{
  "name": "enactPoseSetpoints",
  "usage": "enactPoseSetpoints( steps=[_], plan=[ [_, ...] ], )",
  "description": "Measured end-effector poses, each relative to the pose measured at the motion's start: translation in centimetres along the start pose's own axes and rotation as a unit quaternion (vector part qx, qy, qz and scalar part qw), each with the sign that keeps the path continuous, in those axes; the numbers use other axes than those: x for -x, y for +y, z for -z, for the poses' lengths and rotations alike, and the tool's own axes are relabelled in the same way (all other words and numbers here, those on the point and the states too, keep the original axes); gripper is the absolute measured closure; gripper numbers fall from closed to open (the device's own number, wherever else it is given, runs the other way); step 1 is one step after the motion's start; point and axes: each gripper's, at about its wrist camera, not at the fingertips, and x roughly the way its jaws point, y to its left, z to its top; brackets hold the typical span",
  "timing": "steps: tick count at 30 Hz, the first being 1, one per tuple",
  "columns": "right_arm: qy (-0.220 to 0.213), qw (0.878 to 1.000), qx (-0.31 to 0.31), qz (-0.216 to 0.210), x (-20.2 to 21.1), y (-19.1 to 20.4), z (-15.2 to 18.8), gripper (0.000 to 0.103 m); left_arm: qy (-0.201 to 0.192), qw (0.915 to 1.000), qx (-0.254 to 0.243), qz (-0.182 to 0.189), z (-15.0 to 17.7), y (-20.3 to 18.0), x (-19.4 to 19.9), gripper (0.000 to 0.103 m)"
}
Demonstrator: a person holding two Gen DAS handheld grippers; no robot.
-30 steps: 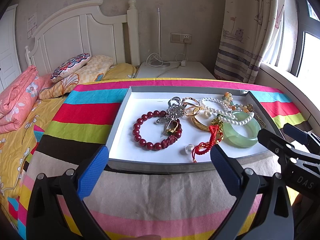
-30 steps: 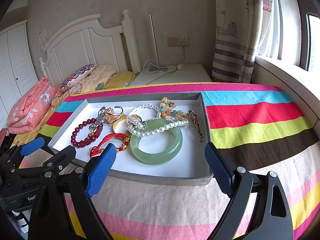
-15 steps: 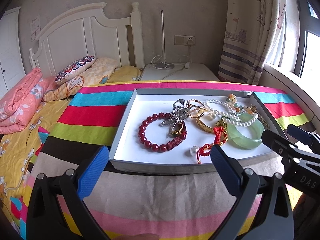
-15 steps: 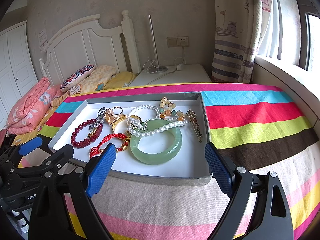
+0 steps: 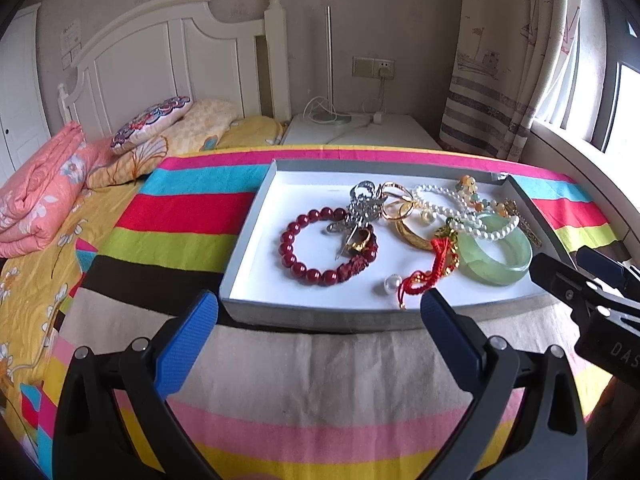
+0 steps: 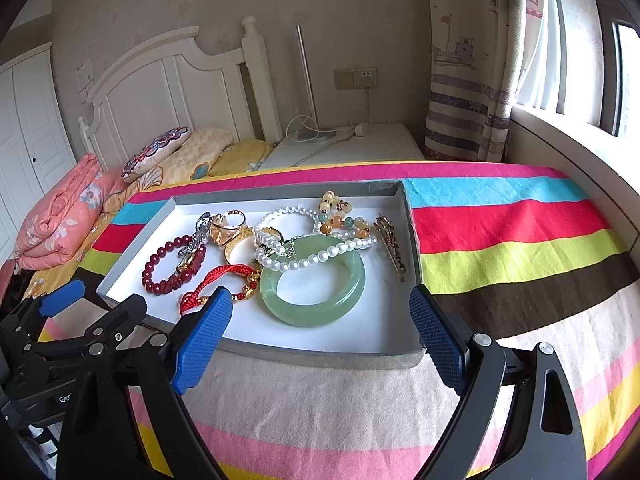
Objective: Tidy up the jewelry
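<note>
Right tongs (image 6: 320,320) gape empty before the jewelry tray (image 6: 320,354).

Daylight enters from the window (image 6: 576,60) at about 2 o'clock in both views, blown out to near white there, while the far wall (image 5: 360,20) sits dim and greyish. The white tray floor (image 6: 360,332) reads bright with only soft, short shadows under the jewelry, and the green bangle (image 6: 316,308) carries a mild sheen. Strong fisheye bending curves the striped cloth (image 5: 320,420) at 6 o'clock, corners vignette to black, focus stays fairly sharp mid-frame, softer toward the rim.
</note>
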Motion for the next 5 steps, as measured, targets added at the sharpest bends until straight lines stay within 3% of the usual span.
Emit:
enactPoseSetpoints(
  steps=[5],
  plan=[
    [0.043,0.998,0.038,-0.006,2.3,1.1,1.8,0.016,0.039,0.9992,0.009,-0.005,2.4,0.7,1.4,0.002]
  ],
)
